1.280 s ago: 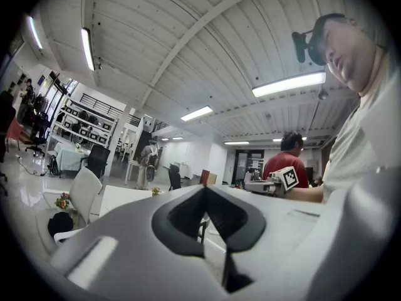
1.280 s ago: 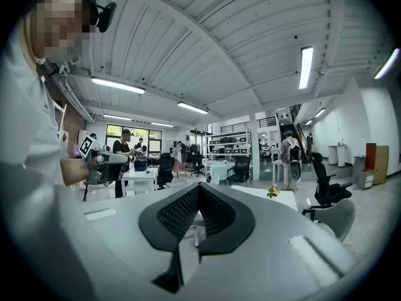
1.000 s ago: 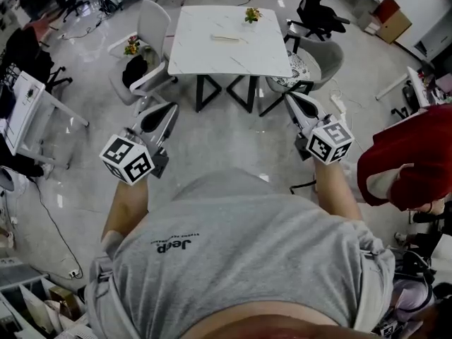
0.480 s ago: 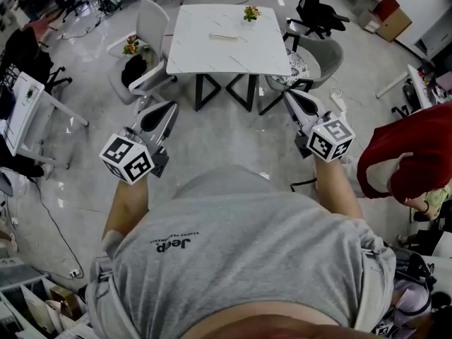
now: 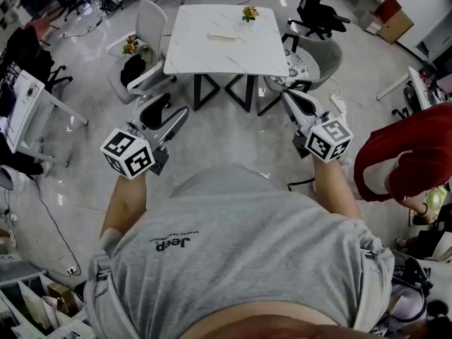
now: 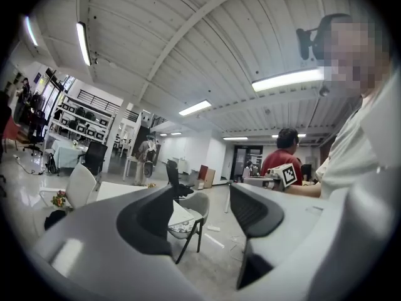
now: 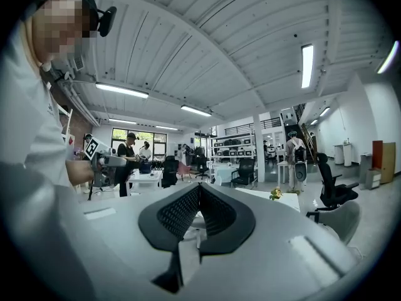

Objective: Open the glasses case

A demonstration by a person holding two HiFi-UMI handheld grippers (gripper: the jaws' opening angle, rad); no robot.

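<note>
Open office floor (image 5: 233,143), white table (image 5: 212,55) well ahead: left gripper (image 5: 175,104) just opening, empty; right gripper (image 5: 288,97) closed, empty; approach pending.

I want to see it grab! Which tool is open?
The left tool: its jaws have just been opening and stand apart, nothing between them. The right tool is shut.

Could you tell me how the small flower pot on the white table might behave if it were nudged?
The flower pot looks small, with blooms spreading above it, so it is probably light and apt to tip. The table top looks smooth, so the pot may slide first.
</note>
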